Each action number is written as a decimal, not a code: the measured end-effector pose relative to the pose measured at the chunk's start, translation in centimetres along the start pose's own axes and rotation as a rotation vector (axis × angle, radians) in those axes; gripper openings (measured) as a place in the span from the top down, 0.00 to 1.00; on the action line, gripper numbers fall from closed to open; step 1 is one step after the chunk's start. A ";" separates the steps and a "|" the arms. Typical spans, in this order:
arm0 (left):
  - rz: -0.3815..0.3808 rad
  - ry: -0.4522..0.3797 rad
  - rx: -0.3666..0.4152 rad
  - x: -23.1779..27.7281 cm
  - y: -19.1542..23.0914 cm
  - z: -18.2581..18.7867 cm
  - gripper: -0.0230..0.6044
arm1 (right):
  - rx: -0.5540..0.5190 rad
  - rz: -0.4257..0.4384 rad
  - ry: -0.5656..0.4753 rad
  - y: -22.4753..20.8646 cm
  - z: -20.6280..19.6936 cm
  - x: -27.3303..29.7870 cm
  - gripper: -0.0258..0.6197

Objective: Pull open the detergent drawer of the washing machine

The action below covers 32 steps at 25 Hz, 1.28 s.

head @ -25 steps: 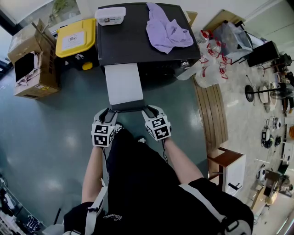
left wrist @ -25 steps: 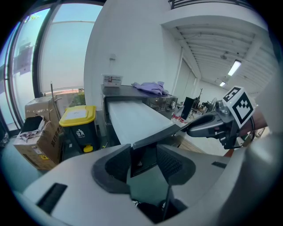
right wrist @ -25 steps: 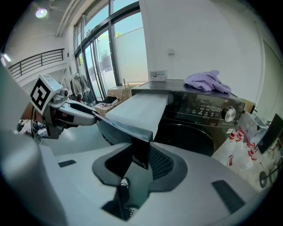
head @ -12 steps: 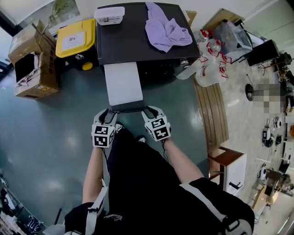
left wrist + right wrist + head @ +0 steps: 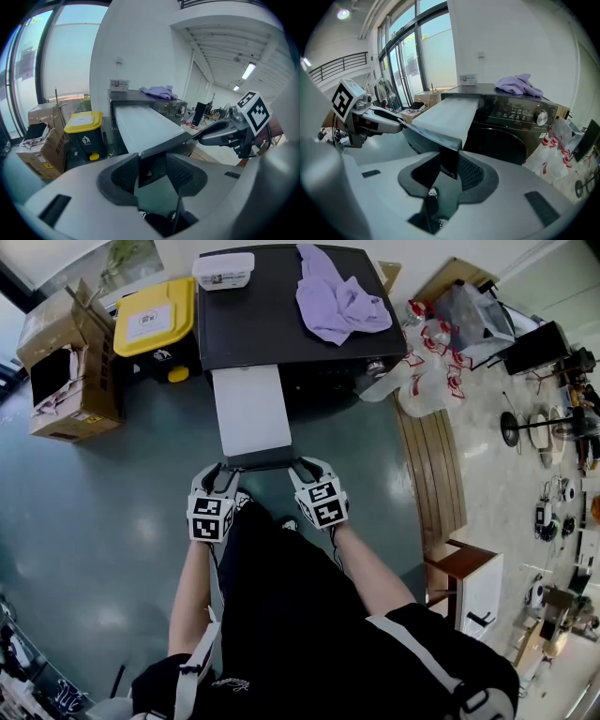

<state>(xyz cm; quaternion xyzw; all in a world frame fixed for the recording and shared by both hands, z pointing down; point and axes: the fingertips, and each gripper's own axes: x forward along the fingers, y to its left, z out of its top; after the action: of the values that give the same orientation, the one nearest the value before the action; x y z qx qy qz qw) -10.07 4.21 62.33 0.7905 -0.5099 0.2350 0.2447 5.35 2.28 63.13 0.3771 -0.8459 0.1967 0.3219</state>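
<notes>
The drawer [image 5: 251, 413] is drawn a long way out of the front of the washing machine [image 5: 272, 324]. It reaches from the machine's left part toward the person as a long pale tray. Its dark front panel [image 5: 261, 461] is at the near end, well clear of the machine.

The left gripper [image 5: 217, 470] has the left end of that panel and the right gripper [image 5: 305, 467] has the right end. In each gripper view the panel's edge stands between the ribbed pads with the jaws closed onto it, so both look to be gripping rather than hovering.

**How it should handle**
- The drawer looks like hard moulded plastic, so it is probably stiff and fairly light.
- It likely runs on guides that allow only a straight pull toward the person.
- The panel looks smooth, so the pads could slip if the pull goes at an angle.
- With this much hanging out, the near end may sag, or the tray may drop free if it passes its stop.

**Where to hold**
The two ends of the front panel, as held now, seem the best places. An even pull on both sides should keep the tray from twisting and jamming.

A purple cloth [image 5: 339, 298] and a small white box [image 5: 225, 271] lie on top of the machine, away from the drawer's path.
</notes>
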 end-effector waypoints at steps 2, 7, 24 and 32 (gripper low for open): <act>0.002 -0.001 0.002 0.0 0.0 -0.1 0.68 | 0.001 -0.001 0.002 0.1 -0.1 0.0 0.78; 0.007 0.003 -0.002 0.3 -0.1 -0.5 0.68 | 0.003 0.000 0.012 -0.1 -0.6 0.3 0.78; 0.099 0.027 -0.070 0.2 0.7 -2.0 0.68 | 0.015 0.018 0.017 -0.1 -1.3 0.6 0.77; 0.083 0.022 -0.179 -1.0 -0.3 -3.4 0.69 | -0.012 0.024 0.039 0.2 -3.3 -1.0 0.74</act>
<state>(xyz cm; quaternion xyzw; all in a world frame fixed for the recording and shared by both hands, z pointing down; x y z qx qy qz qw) -10.59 7.13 64.28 0.7412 -0.5584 0.2070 0.3098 7.06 4.86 64.79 0.3610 -0.8451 0.2030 0.3381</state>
